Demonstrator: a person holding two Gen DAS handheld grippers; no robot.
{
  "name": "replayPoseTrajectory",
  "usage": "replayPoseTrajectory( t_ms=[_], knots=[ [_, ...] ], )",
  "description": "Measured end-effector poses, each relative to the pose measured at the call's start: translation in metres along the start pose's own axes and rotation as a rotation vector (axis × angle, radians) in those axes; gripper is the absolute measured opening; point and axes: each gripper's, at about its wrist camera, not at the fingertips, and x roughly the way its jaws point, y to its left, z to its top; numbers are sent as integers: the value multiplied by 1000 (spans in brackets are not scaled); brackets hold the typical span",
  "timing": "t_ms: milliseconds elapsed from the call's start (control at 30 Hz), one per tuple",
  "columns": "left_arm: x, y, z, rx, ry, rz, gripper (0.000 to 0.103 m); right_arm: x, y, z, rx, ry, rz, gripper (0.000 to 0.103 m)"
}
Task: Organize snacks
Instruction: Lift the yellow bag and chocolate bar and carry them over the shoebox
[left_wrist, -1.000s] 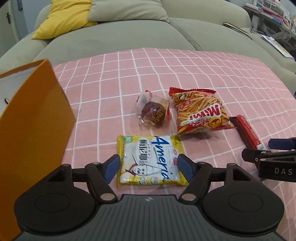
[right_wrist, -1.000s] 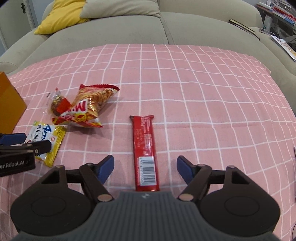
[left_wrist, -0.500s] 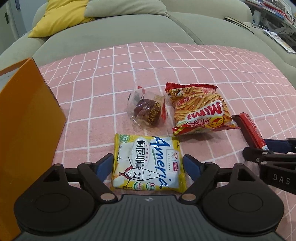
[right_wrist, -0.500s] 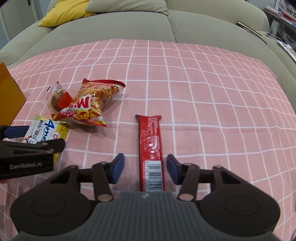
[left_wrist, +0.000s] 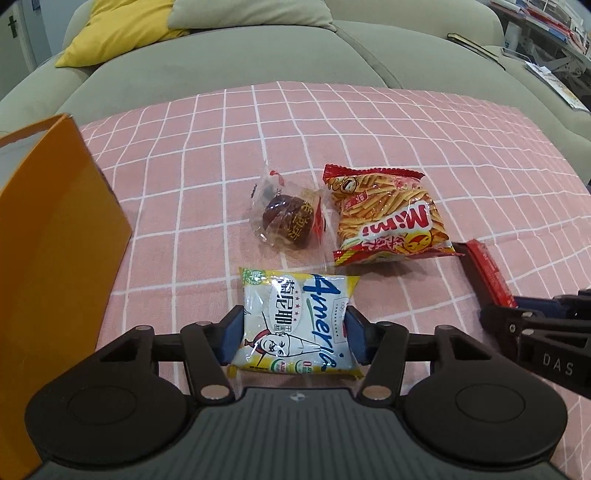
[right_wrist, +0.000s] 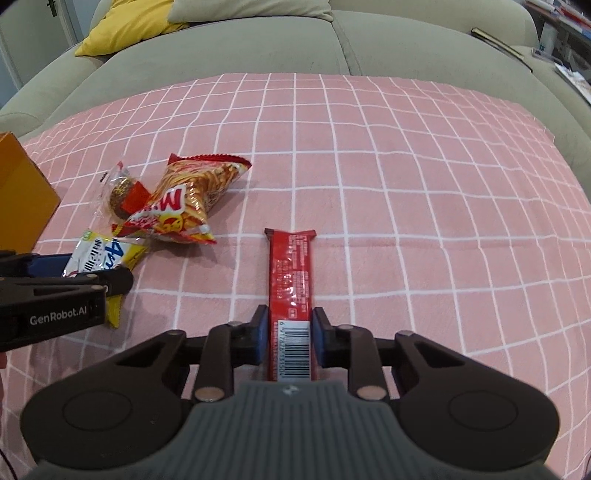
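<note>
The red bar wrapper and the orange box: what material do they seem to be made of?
Red bar wrapper: apparently glossy plastic film; it shows light glints, crimped ends and a printed barcode.
Orange box: probably matte cardboard or stiff paperboard; flat, dull orange wall with a thin straight edge.

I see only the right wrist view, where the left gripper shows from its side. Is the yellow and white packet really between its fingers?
Observer: Yes. The left gripper has just been closing, and its pads press both sides of the yellow and white packet.
Operator: Does the packet touch the chips bag?
Observer: No. A narrow strip of pink cloth shows between it and the chips bag.
Operator: Is the orange box open?
Observer: It seems so. A pale inner wall shows at the top of the orange box.
</note>
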Motion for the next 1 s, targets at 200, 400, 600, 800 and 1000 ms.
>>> replayPoseTrajectory(
  t_ms=[200,400,600,800,1000],
  knots=[
    [-19,0,-12,-3,-3,-12,64,-16,5,-14,20,12,46,21],
    [-48,0,-25,-27,-2,-51,64,-46,13,-27,12,-6,79,21],
    [-86,7,-30,-6,-25,-70,64,-81,23,-37,-9,-37,112,21],
    [-126,25,-30,-21,-67,-75,64,-114,42,-34,-39,-69,125,21],
    [-169,53,-23,-58,-127,-68,64,-147,66,-21,-85,-131,160,21]
  ],
)
